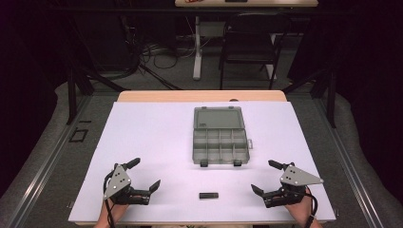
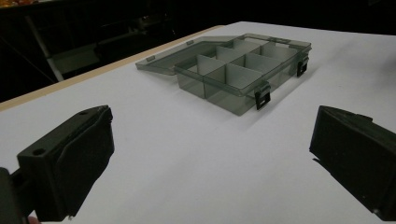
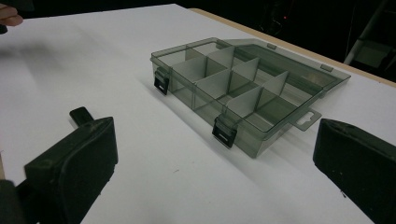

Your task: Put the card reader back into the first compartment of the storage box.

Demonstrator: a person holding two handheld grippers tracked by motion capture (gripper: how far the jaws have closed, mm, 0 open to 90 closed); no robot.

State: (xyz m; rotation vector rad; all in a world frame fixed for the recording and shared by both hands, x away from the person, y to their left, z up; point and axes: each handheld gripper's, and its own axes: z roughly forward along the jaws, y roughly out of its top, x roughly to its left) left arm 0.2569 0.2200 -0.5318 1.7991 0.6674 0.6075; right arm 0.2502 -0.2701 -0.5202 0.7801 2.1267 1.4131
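A grey see-through compartment box sits mid-table with its lid laid open flat behind it and two black latches facing me. Its compartments look empty in the left gripper view and the right gripper view. A small flat black piece lies near the front edge, between both hands, and its end peeks past a jaw. My left gripper is open at the front left with nothing in it. My right gripper is open at the front right, also holding nothing.
The white tabletop has a wooden strip along its far edge. Beyond it stand a black chair and a white table leg, with cables on the floor. A fingertip shows at the top left of the right gripper view.
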